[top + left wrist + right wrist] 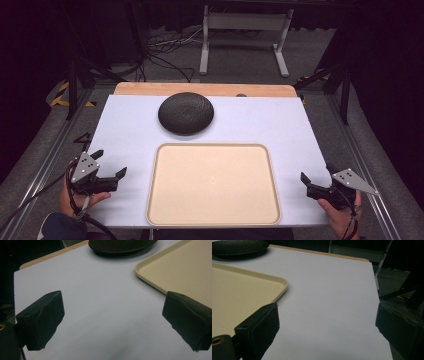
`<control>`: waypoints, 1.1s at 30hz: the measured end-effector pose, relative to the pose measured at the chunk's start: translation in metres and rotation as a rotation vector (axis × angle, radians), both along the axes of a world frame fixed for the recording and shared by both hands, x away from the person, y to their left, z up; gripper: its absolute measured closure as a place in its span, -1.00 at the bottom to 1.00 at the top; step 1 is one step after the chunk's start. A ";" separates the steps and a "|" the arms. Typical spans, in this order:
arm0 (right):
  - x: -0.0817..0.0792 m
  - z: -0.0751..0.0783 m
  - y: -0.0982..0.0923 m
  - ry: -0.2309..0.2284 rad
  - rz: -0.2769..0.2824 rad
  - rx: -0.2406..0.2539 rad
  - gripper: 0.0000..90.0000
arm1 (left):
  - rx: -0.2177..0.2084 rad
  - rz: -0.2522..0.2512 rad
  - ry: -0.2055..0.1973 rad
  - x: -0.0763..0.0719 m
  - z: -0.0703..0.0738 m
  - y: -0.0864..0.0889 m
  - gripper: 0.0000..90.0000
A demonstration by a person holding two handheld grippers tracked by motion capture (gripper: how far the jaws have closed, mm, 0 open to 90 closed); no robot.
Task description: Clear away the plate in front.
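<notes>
So the beige tray [213,185] is the anchor here, sitting empty on the white table sheet [130,125] at the person's edge. The black round plate [186,113] lies just past the tray's far rim, a bit toward its left corner, close to the tray but not touching it, and flat on the sheet.

The left gripper [111,164] hangs off the tray's left side, near its front-left corner, held in the person's left hand [75,200]. Its jaws are spread wide with just bare sheet between them; the left gripper view has the tray's corner [175,267] past the right-hand jaw and the plate [122,245] at the top edge.

The right gripper [312,182] sits off the tray's right side, near the front-right corner, apart from it. Jaws also gaping, holding nothing; in its own view the tray's corner [249,290] lies behind the left-hand jaw, with the plate [237,247] up top.
</notes>
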State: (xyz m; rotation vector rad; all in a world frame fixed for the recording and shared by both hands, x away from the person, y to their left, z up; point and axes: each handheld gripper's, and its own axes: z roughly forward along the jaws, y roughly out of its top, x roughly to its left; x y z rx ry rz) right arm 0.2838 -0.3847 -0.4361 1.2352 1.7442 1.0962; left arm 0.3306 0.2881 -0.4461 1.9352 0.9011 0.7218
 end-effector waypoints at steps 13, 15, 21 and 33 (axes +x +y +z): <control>-0.002 0.003 0.003 -0.005 0.000 -0.015 -0.87 | 0.108 -0.051 -0.013 0.005 0.006 -0.003 -0.83; -0.002 0.003 0.003 -0.005 0.001 -0.014 -0.87 | 0.117 -0.067 -0.007 0.010 0.009 -0.005 -0.83; -0.001 0.001 0.002 0.002 -0.004 -0.012 -0.87 | 0.158 -0.108 -0.017 0.031 0.030 -0.013 -0.74; -0.001 0.000 0.002 0.009 -0.006 -0.011 -0.87 | 0.258 -0.155 -0.012 0.082 0.051 -0.045 -0.77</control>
